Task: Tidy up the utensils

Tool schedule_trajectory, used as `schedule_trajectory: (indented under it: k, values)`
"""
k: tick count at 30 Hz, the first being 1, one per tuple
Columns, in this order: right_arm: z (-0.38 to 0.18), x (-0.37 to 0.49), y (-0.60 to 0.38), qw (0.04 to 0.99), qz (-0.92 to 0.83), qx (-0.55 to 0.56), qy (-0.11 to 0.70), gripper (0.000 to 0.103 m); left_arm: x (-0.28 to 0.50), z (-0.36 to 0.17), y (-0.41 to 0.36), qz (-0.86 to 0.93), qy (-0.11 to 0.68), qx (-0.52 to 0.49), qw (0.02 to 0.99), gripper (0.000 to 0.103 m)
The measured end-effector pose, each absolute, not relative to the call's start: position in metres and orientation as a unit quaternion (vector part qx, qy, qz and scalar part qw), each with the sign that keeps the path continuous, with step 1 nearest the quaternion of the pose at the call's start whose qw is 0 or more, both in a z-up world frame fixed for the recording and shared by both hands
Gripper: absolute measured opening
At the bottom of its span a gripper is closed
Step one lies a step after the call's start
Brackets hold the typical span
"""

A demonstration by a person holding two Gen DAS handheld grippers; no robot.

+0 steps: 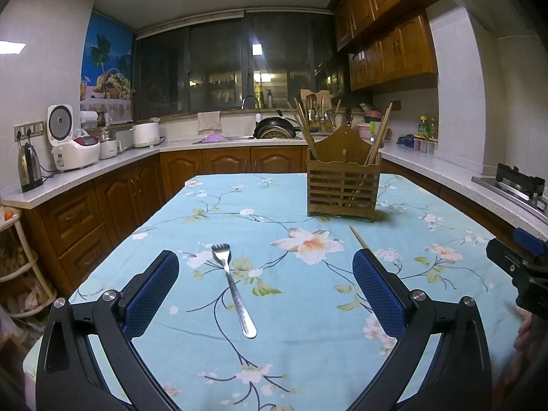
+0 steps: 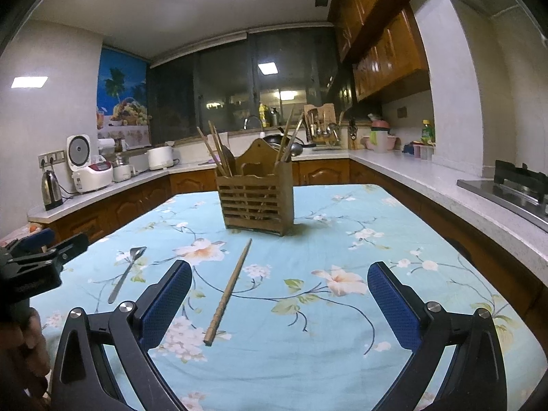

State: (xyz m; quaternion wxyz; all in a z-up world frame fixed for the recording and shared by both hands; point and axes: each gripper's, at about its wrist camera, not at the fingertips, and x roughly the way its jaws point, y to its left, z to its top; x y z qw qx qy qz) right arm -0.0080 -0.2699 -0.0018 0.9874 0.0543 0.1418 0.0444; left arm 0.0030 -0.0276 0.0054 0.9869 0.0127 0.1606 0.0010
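Wooden holder (image 2: 255, 202) — chopsticks (image 2: 215, 152) upright inside both compartments.

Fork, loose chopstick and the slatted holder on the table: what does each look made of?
Fork: metal, likely stainless steel; silvery with bright glints. Chopstick: wood or bamboo; matte tan, ridged at its thick end. Holder: brown wood or bamboo slats, low sheen.

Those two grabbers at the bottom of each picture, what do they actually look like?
Each has a black frame with triangular cut-outs and round silver pivot bolts. Left gripper and right gripper carry two flat fingers padded in blue, dimpled rubber. No cables show. Part of a bare hand appears at the edge.
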Motion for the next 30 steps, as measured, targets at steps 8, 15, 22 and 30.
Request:
schedule_trajectory:
  k: [8,15,22,30]
  values:
    - [-0.0028,-0.008,-0.272,0.987,0.044,0.056,0.143,0.103,0.0034,0.0055,-0.028,0.001,0.16,0.012,0.987,0.103]
    - [-0.0029,-0.0087,-0.2712,0.987,0.044,0.053,0.143,0.103,0.0029,0.0058,-0.0278,0.0,0.16,0.012,0.987,0.103]
    - [-0.0026,-0.0078,-0.2702,0.987,0.044,0.055,0.143,0.103,0.0037,0.0107,-0.0299,-0.001,0.159,0.013,0.987,0.103]
    - [-0.0027,-0.0084,-0.2697,0.987,0.044,0.055,0.144,0.103,0.0028,0.0092,-0.0303,-0.001,0.16,0.013,0.987,0.103]
